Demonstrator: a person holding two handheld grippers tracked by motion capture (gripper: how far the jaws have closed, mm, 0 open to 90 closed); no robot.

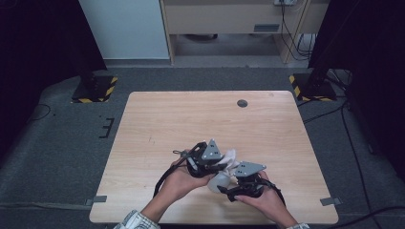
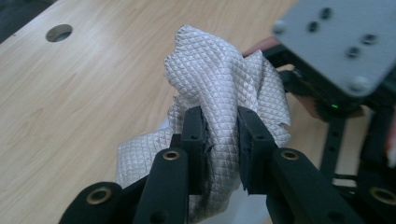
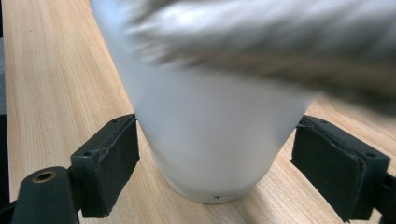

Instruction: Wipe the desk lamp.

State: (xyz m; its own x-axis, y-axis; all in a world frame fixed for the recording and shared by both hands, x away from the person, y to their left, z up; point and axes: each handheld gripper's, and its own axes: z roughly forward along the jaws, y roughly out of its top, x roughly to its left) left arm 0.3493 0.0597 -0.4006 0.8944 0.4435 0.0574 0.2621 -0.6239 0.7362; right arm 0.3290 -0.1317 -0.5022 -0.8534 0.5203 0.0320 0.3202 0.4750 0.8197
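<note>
Left tongs [image 2: 219, 154] clenched on quilted cloth [image 2: 224, 79], right tongs [image 3: 219, 172] seemingly gripping white cup [image 3: 210, 130], hands close together

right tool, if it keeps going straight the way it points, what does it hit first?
The white cup. It stands on the table right between the right tool pads, which sit at its sides; whether they press on it is unclear. A blurred grey cloth hangs across its top.

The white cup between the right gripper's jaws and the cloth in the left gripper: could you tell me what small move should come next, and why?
Probably press the cloth down onto the cup's top and rub. The left gripper is shut on the bunched quilted cloth, which sits at the top of the white cup. The right gripper holds the cup at both sides, upright on the table, so it looks steady enough for wiping.
</note>
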